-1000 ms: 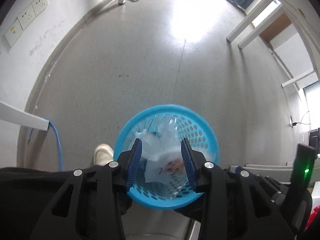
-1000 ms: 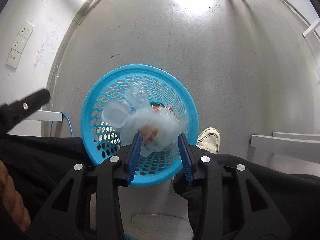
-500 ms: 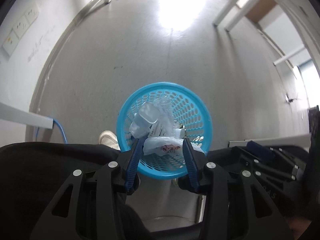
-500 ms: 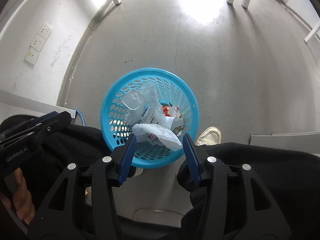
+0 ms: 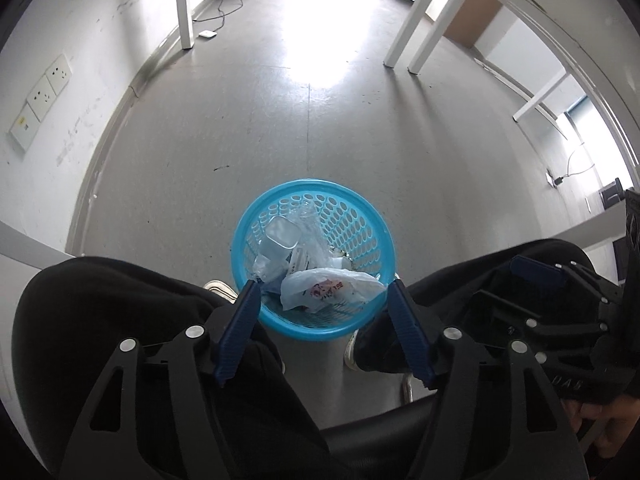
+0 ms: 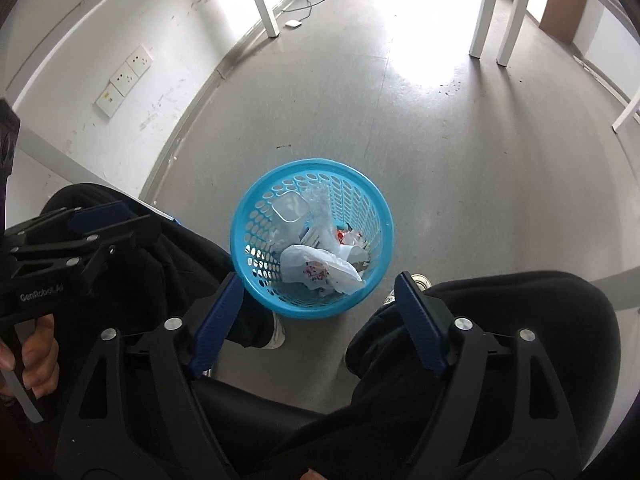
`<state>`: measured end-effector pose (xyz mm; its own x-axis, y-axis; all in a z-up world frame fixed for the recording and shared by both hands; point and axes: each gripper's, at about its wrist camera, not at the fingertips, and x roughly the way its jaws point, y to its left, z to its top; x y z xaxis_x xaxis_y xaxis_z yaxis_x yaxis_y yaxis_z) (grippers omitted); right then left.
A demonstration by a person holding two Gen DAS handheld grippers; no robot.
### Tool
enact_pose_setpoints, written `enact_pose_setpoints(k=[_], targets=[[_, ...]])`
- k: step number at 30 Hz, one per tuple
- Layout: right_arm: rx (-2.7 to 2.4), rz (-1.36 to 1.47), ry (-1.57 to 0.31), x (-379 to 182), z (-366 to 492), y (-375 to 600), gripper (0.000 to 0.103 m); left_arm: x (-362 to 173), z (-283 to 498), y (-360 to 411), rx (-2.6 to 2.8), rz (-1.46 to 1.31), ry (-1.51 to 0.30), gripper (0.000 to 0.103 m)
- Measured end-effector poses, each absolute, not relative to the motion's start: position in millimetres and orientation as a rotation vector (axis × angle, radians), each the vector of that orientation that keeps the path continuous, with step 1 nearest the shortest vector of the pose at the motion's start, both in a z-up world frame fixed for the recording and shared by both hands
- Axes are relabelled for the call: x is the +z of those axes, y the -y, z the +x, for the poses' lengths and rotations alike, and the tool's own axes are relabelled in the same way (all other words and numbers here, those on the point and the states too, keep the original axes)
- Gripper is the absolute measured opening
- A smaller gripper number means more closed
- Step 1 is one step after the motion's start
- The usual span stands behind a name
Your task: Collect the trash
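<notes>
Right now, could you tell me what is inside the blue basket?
The blue basket holds a white plastic bag on top, a clear plastic container and crumpled wrappers. Whatever lies beneath them is covered.

A bright blue round plastic basket (image 5: 362, 220) pierced with rows of oval holes is seen on a speckled grey floor (image 5: 240, 152). A crumpled white plastic bag (image 5: 328, 288) printed in red and blue lies inside it. Ribbed dark blue pads (image 6: 218, 322) are borne on black frames. The legs are clad in black trousers (image 6: 500, 312); white table legs (image 5: 404, 40) are visible.
</notes>
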<state>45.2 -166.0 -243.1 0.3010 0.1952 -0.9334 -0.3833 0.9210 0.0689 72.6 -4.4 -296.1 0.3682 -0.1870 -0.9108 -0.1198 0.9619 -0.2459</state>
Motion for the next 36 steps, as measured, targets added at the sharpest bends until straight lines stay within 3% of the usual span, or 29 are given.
enact_pose_setpoints(k=[5, 19, 36], targets=[[0.401, -0.175, -1.186, -231, 33, 171, 0.083, -286, 57, 4, -0.041, -0.266, -1.187, 0.077], [0.431, -0.139, -1.112, -206, 6, 186, 0.092, -265, 27, -1, -0.066, -0.291, -1.127, 0.097], [0.46, -0.124, -1.127, -205, 10, 183, 0.094, -270, 36, 1, -0.072, -0.245, -1.133, 0.097]])
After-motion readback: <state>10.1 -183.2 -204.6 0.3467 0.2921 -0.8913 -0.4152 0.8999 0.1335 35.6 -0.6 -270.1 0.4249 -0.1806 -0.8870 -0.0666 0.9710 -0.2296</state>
